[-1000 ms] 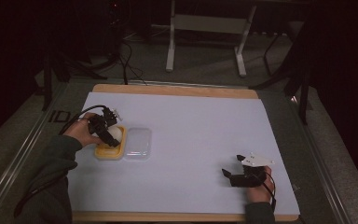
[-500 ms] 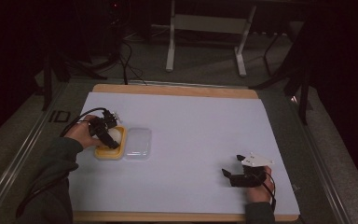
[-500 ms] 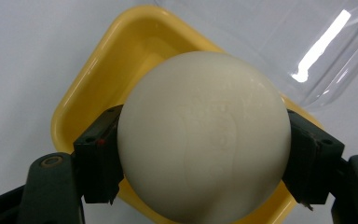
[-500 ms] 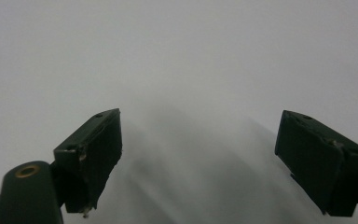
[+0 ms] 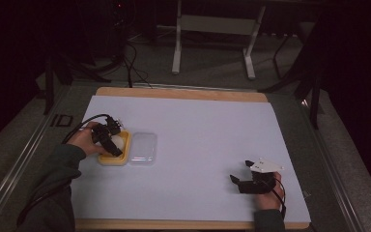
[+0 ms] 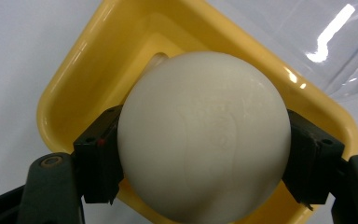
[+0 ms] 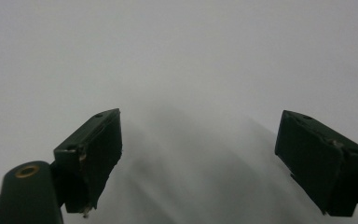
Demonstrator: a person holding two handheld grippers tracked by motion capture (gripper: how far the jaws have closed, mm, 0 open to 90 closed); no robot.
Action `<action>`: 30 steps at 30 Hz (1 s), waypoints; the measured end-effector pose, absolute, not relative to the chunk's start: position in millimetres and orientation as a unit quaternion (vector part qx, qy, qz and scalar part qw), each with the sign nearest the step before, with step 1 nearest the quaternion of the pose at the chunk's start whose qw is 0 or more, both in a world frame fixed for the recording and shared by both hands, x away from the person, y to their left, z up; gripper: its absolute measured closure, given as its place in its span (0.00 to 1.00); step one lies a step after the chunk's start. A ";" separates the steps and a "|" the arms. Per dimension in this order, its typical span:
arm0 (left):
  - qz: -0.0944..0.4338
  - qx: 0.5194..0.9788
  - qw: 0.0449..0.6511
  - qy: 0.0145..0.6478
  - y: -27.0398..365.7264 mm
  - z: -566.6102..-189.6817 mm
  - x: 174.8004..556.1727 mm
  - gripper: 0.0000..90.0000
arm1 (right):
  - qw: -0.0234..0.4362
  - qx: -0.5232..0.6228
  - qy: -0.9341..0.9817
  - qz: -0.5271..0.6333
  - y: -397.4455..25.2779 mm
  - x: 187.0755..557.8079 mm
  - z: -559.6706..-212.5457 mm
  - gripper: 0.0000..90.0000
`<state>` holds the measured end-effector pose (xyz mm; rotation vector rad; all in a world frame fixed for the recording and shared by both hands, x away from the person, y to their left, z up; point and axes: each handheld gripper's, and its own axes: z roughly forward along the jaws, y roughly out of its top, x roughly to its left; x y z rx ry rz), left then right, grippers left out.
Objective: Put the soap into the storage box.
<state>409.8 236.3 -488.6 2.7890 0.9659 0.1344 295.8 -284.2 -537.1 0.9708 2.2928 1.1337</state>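
A white ball (image 6: 204, 135) sat over the hollow of a square yellow tray (image 6: 81, 70), its underside hidden, so whether it rested on the tray's floor or was held just above it could not be told. The left gripper (image 6: 204, 154) had its two black fingers (image 6: 98, 161) pressed against opposite sides of the ball, pinching it. In the high view the same tray (image 5: 107, 159) lay near the left edge of the white-covered table (image 5: 207, 130), with the ball (image 5: 118, 141) in it under the left gripper (image 5: 107, 140) and the person's left hand (image 5: 84, 140). Just beside the tray, on its right and seemingly touching it, lay a clear plastic lid (image 5: 143, 148), flat on the table; its glossy corner also showed in the left gripper view (image 6: 335, 42). Well apart, near the table's front right corner, the right gripper (image 5: 236, 181) rested low over the bare surface in the right hand (image 5: 269, 195). In its own view the right gripper (image 7: 205, 158) had its fingers (image 7: 95, 149) spread wide with nothing between them.
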 end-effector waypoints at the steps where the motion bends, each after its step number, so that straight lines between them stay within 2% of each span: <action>1: 0.044 0.939 0.093 0.328 236.8 -489.9 410.0 0.28 | 0.201 0.348 0.821 0.406 -284.2 295.8 -537.2 0.16; 17: 0.031 0.940 0.078 0.331 235.2 -494.8 411.1 0.28 | 0.202 0.346 0.822 0.405 -283.9 296.0 -537.3 0.16; 23: 0.034 0.940 0.082 0.329 234.0 -497.0 410.1 0.18 | 0.202 0.346 0.822 0.405 -283.8 296.1 -537.3 0.16; 30: 0.053 0.941 0.080 0.326 231.6 -496.8 410.0 0.13 | 0.201 0.347 0.823 0.403 -283.5 295.9 -537.2 0.16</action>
